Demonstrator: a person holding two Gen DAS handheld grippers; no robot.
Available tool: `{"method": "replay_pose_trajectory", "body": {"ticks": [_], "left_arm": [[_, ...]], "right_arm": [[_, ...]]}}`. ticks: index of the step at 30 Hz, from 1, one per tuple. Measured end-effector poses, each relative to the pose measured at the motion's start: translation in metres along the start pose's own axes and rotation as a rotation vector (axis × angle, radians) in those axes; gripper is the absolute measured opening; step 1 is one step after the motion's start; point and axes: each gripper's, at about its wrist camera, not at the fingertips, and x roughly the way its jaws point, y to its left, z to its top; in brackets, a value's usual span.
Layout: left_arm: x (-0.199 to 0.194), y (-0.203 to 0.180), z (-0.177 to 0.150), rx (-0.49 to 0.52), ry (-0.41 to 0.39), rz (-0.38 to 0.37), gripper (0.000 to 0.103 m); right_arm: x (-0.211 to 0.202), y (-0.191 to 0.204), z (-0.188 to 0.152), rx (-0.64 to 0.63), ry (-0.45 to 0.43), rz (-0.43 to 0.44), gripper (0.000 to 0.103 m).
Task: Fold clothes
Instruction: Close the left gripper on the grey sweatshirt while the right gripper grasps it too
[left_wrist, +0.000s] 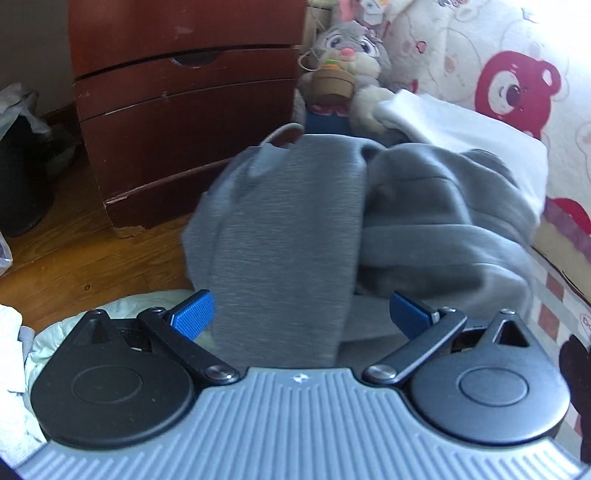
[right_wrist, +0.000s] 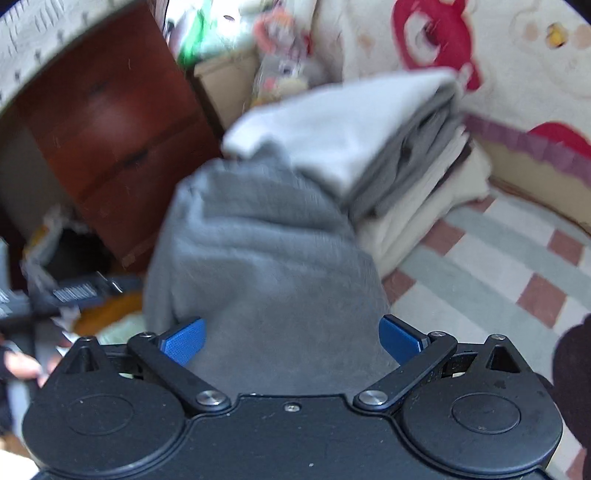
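Observation:
A grey sweatshirt-like garment (left_wrist: 295, 221) lies bunched on the bed edge and runs toward me. My left gripper (left_wrist: 301, 314) is open wide, and a strip of the grey cloth passes between its blue pads (left_wrist: 194, 314) without filling the gap. In the right wrist view the same grey garment (right_wrist: 258, 258) is heaped in front of my right gripper (right_wrist: 291, 339). That gripper stands wide open, and the cloth fills the space between its blue pads (right_wrist: 184, 341). I see no pinch on the fabric. Both views are blurred.
A stack of folded clothes (right_wrist: 406, 166) sits behind the garment on the checked bedsheet (right_wrist: 498, 277). A bear-print cover (left_wrist: 517, 85), a plush rabbit (left_wrist: 351, 48), a brown dresser (left_wrist: 184, 92) and a dark bin (left_wrist: 22, 166) on the wood floor (left_wrist: 74, 251) surround it.

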Motion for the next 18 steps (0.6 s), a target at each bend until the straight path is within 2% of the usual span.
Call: {"method": "replay_pose_trajectory", "body": {"ticks": [1, 2, 4, 6, 7, 8, 9, 11, 12, 13, 15, 17, 18], "left_arm": [[0.000, -0.004, -0.003, 0.045, -0.012, -0.031, 0.103], [0.000, -0.008, -0.007, 0.089, -0.025, -0.063, 0.103], [0.002, -0.024, -0.017, 0.238, -0.047, -0.092, 0.103], [0.018, -0.036, -0.023, 0.345, -0.014, -0.057, 0.102], [0.028, -0.040, -0.023, 0.363, 0.003, -0.035, 0.101], [0.037, -0.040, -0.021, 0.339, 0.011, -0.020, 0.099], [0.047, -0.040, -0.018, 0.316, 0.020, -0.004, 0.098], [0.068, -0.041, -0.013, 0.316, 0.041, 0.005, 0.085], [0.078, -0.045, -0.012, 0.353, 0.051, 0.008, 0.084], [0.088, -0.052, -0.017, 0.432, 0.048, 0.030, 0.084], [0.102, -0.066, -0.031, 0.567, 0.005, 0.125, 0.082], [0.102, -0.072, -0.040, 0.642, -0.048, 0.167, 0.053], [0.098, -0.072, -0.043, 0.656, -0.074, 0.182, 0.049]], "right_arm": [[0.010, -0.006, -0.003, -0.019, 0.005, -0.001, 0.089], [0.020, -0.012, -0.009, -0.042, 0.003, -0.013, 0.087], [0.036, -0.029, -0.021, -0.001, 0.004, -0.053, 0.079], [0.047, -0.046, -0.028, 0.106, 0.009, -0.001, 0.077], [0.049, -0.050, -0.029, 0.127, -0.001, 0.010, 0.077], [0.050, -0.053, -0.030, 0.145, -0.012, 0.019, 0.077], [0.053, -0.053, -0.029, 0.144, -0.017, 0.006, 0.079], [0.061, -0.054, -0.024, 0.152, -0.015, -0.043, 0.091], [0.066, -0.057, -0.021, 0.173, -0.015, -0.075, 0.097], [0.070, -0.061, -0.020, 0.205, -0.026, -0.083, 0.097], [0.082, -0.076, -0.023, 0.297, -0.002, -0.041, 0.097], [0.097, -0.086, -0.027, 0.381, 0.029, 0.006, 0.097], [0.103, -0.089, -0.030, 0.414, 0.035, 0.031, 0.093]]}}
